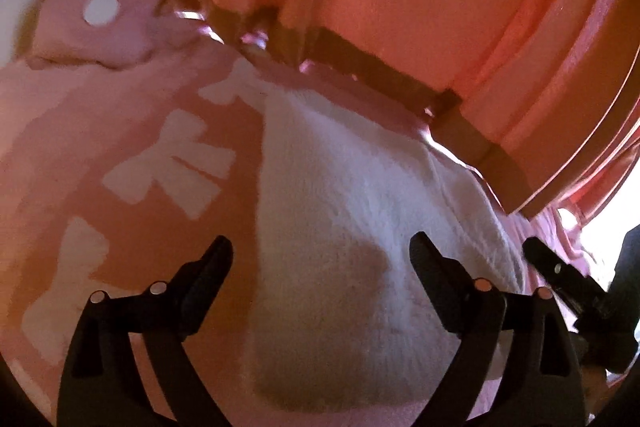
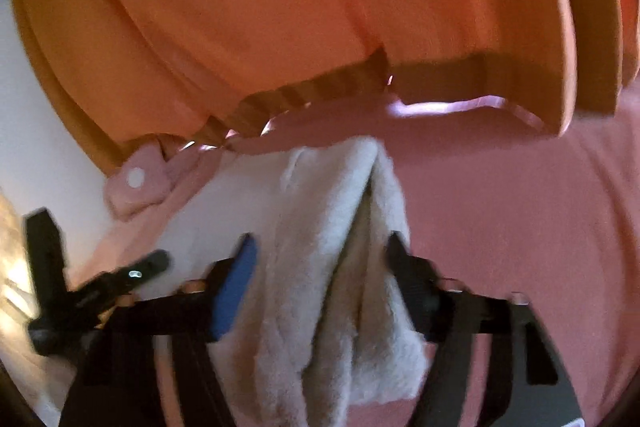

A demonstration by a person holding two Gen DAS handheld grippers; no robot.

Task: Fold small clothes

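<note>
Right gripper (image 2: 320, 259) seems to pinch the bunched white cloth (image 2: 340, 227) at six o'clock, lifting it to fold; left gripper (image 1: 320, 259) hovers spread above it.

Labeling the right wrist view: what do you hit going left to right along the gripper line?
Other gripper → blue finger pad → white fluffy cloth → black finger → pink bedsheet.

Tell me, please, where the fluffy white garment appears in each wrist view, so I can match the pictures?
Left wrist view: the fluffy white garment fills the centre, lying on the pink sheet between the open left gripper's fingers.
Right wrist view: it sits centre-bottom, bunched between the right gripper's fingers.
Shared landmark: the pink pillow with a white dot, upper left, middle left.
</note>
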